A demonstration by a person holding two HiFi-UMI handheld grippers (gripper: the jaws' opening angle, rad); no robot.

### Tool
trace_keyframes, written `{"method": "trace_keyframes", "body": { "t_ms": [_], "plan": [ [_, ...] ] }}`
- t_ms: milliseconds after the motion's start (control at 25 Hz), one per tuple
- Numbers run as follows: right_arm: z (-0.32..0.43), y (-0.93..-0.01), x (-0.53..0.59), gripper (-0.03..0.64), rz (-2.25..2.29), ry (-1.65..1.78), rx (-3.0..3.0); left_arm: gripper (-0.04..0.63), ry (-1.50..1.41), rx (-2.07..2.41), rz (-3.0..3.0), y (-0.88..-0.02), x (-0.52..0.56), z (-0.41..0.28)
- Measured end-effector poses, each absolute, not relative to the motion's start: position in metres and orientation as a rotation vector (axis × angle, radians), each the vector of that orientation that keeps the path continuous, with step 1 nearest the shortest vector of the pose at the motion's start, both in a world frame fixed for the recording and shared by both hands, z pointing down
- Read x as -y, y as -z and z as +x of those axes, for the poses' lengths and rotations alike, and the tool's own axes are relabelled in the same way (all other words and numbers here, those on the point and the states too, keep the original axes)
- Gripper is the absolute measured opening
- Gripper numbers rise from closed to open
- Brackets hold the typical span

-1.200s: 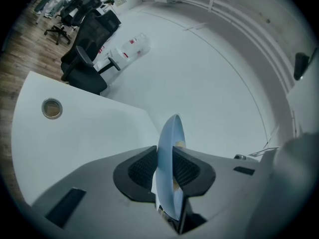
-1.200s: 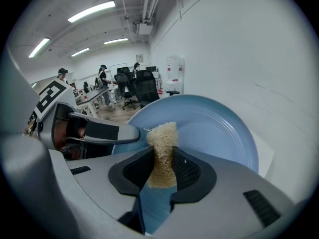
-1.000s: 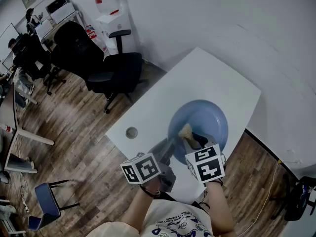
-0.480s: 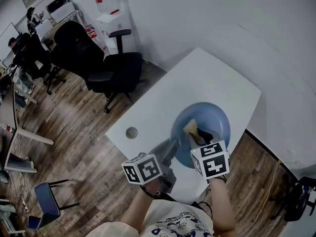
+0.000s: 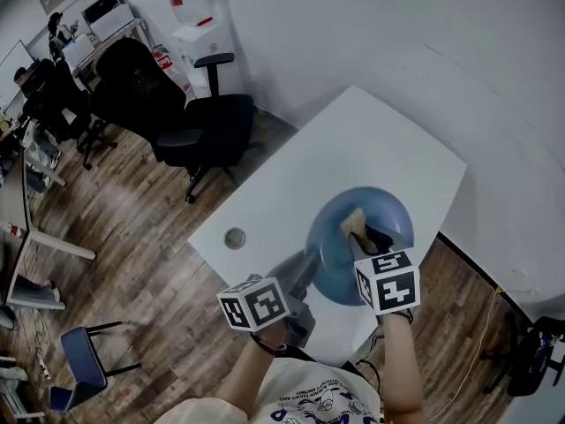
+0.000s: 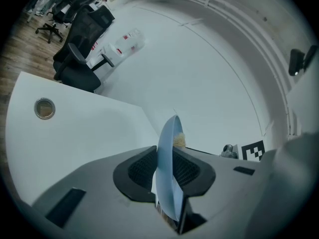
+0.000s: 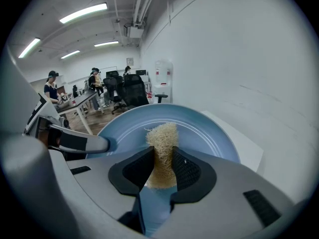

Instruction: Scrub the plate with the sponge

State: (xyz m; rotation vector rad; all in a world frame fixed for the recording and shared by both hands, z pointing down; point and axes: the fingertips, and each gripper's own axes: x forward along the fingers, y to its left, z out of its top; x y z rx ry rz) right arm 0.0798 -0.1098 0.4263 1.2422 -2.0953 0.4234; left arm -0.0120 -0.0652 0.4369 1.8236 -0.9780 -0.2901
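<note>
A blue plate [image 5: 375, 208] is held tilted over the white table, its near rim pinched in my left gripper [image 5: 308, 261]. In the left gripper view the plate [image 6: 168, 133] stands edge-on between the pads, and the left gripper [image 6: 167, 159] is shut on it. My right gripper [image 5: 363, 234] is shut on a tan fibrous sponge [image 5: 355, 221]. The sponge's tip rests against the plate's inner face. In the right gripper view the sponge [image 7: 161, 143] sticks up between the pads of the right gripper [image 7: 162, 167] in front of the plate [image 7: 209, 133].
The white table [image 5: 353, 140] has a round cable hole [image 5: 235, 237] near its left edge. Black office chairs [image 5: 203, 122] and a water dispenser [image 5: 190, 7] stand beyond it on the wooden floor. A white wall runs along the right. People sit at desks far left.
My right gripper has slid the sponge to the right and farther across the plate. The plate has shifted slightly right with it. The left gripper has hardly moved.
</note>
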Motion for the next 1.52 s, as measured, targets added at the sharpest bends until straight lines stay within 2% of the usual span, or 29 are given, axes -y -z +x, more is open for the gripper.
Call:
{"method": "trace_keyframes", "body": {
  "t_ms": [1520],
  "plan": [
    [0.144, -0.448, 0.099, 0.11, 1.362, -0.523, 1.98, 0.08, 0.36, 1.004, 1.772, -0.433, 0.072, -0.033]
  ]
}}
